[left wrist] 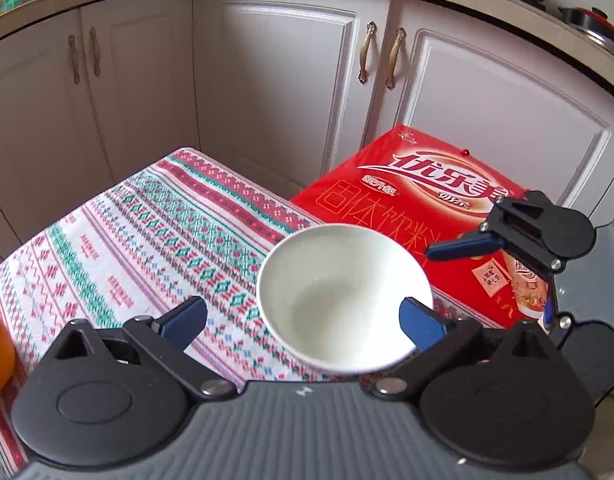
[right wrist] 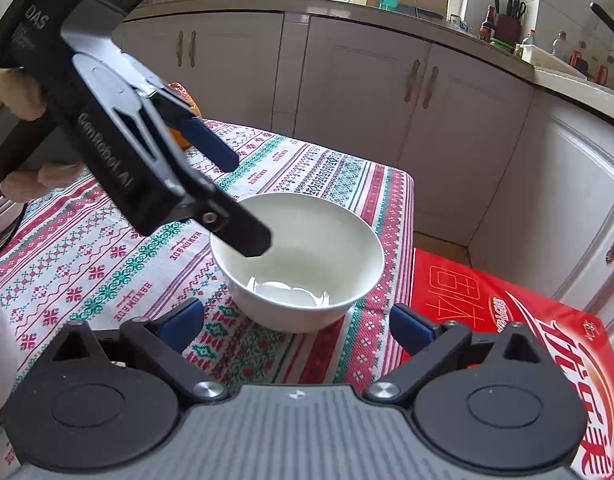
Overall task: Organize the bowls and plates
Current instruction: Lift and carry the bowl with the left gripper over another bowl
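While both hands (right wrist: 17, 96) tilt downward (fingers (right wrist: 211, 144) spread), bowl (right wrist: 303, 240) sits unheld.

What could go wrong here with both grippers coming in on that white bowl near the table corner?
1. The white bowl sits near the edge of the patterned tablecloth; a nudge might push it off toward the red box.
2. The left gripper has one finger over the rim and could tip the bowl.
3. The right gripper, also open, is close by, so the two could collide.
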### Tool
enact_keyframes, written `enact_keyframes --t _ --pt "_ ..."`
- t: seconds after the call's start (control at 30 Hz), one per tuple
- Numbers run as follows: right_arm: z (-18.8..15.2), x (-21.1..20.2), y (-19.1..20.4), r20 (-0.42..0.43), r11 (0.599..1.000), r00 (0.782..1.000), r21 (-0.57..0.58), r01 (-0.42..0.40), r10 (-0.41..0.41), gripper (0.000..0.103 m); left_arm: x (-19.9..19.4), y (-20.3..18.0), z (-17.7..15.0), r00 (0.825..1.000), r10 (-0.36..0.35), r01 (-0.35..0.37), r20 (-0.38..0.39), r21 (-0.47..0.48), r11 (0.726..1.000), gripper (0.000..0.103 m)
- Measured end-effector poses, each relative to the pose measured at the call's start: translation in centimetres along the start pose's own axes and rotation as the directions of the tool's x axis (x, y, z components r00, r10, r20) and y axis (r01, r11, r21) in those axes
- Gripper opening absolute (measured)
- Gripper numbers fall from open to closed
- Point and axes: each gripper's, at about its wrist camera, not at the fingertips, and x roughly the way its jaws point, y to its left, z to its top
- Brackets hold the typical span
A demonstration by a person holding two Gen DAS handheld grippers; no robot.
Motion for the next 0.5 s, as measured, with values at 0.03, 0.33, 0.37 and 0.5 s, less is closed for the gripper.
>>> enact_keyframes --t 0.03,0.33,0.37,0.5 --pt "0.0 0.3 -0.1 -0.003 1.0 1.0 0.003 -0.004 0.004 0.095 0.3 0.0 0.2 1.0 0.0 0.0 -0.006 0.007 1.0 0.099" --pt "-0.1 1.1 -1.1 0.005 0.999 1.0 0.034 -0.024 0.024 0.085 2.5 -0.1 1.2 0.997 -0.045 0.047 -0.056 0.029 0.998 0.078" --pt "-0.2 1.0 -1.1 0.007 0.999 1.0 0.034 -0.026 0.026 0.085 2.6 0.0 1.3 0.997 -0.045 0.047 -0.059 0.026 0.999 0.078" --pt "-0.2 1.0 -1.2 0.011 0.999 0.999 0.029 -0.036 0.036 0.084 3.2 0.4 1.5 0.996 -0.055 0.057 -0.073 0.013 0.998 0.073"
